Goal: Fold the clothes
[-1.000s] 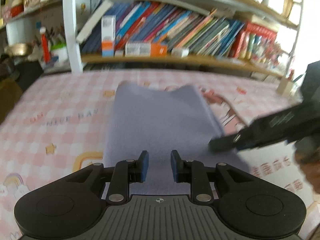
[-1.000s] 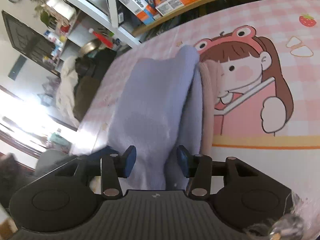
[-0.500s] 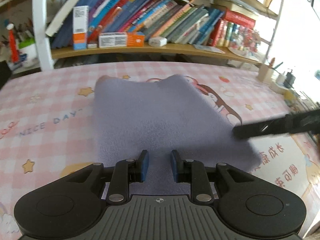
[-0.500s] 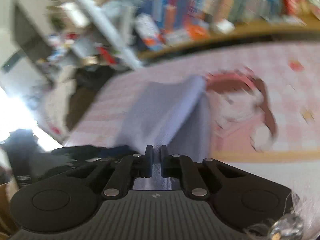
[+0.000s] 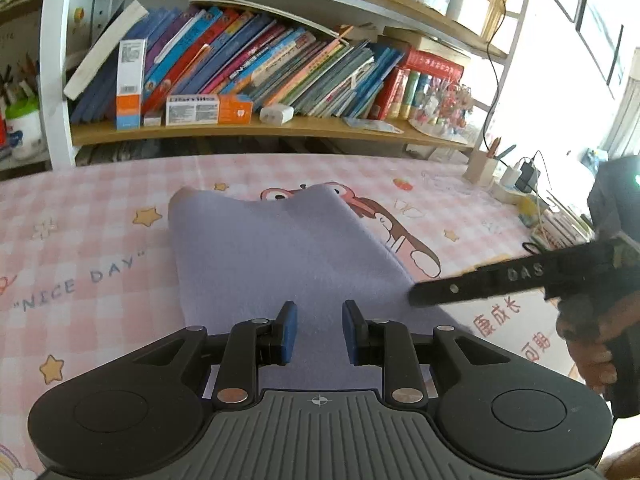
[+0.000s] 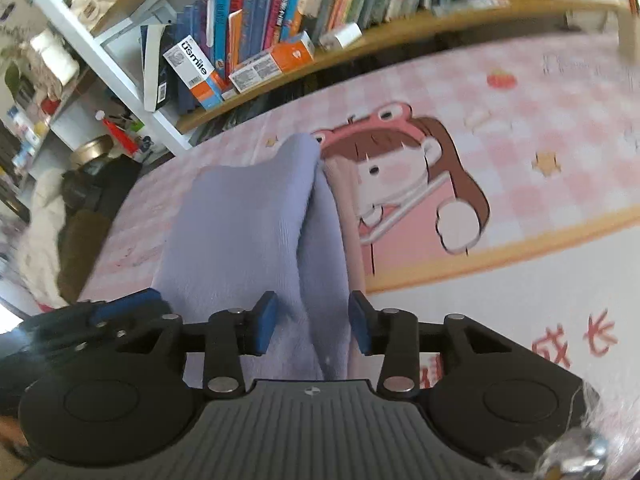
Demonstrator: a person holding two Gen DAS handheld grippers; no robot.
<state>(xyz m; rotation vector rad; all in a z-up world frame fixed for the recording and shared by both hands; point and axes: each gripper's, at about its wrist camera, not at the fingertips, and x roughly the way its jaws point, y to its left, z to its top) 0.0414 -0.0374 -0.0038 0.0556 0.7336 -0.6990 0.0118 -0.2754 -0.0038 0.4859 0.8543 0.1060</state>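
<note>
A soft, fleecy lavender garment (image 5: 280, 256) lies folded into a long strip on the worktop (image 5: 92, 240) — a glossy pink-checked cartoon cover — its long axis running away toward the bookshelf (image 5: 256, 128). The left tongs (image 5: 318, 330) stand parted above its near end, clasping nothing. The right tongs (image 6: 312, 322) have just been opening and straddle its doubled right edge, pads clear of the cloth.

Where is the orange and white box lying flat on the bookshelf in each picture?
Left wrist view: the orange and white box lies on the wooden shelf, upper left of middle, below the leaning books.
Right wrist view: the same box sits upper middle, tilted with the shelf.
Shared landmark: the small white charger block, just right of the box in both.
</note>
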